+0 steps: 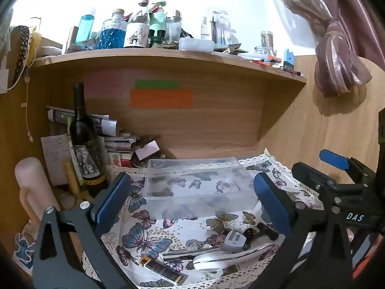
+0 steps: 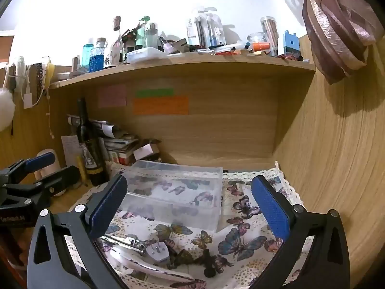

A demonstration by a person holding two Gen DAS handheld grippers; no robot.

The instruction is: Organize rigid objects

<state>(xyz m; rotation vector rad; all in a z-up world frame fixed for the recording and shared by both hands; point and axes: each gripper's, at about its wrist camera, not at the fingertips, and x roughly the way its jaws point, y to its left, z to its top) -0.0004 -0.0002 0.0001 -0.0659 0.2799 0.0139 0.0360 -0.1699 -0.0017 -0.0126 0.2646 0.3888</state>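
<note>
A clear plastic box (image 1: 197, 187) stands empty on the butterfly cloth (image 1: 144, 238); it also shows in the right wrist view (image 2: 175, 195). In front of it lie small rigid items: a white plug adapter (image 1: 232, 240), a white curved handle (image 1: 231, 256), a metal clip (image 1: 190, 254), a black and gold lighter (image 1: 163, 271) and a dark small piece (image 1: 266, 231). The plug (image 2: 157, 252) and handle (image 2: 149, 268) show in the right wrist view too. My left gripper (image 1: 192, 204) is open above them. My right gripper (image 2: 190, 207) is open and empty, also hovering near the box.
A dark wine bottle (image 1: 84, 139), a pink candle (image 1: 33, 185) and stacked papers (image 1: 115, 142) crowd the back left. A wooden shelf (image 1: 168, 57) with several bottles hangs overhead. A wooden wall (image 2: 336, 168) closes the right side. The right gripper (image 1: 336, 187) shows at right in the left view.
</note>
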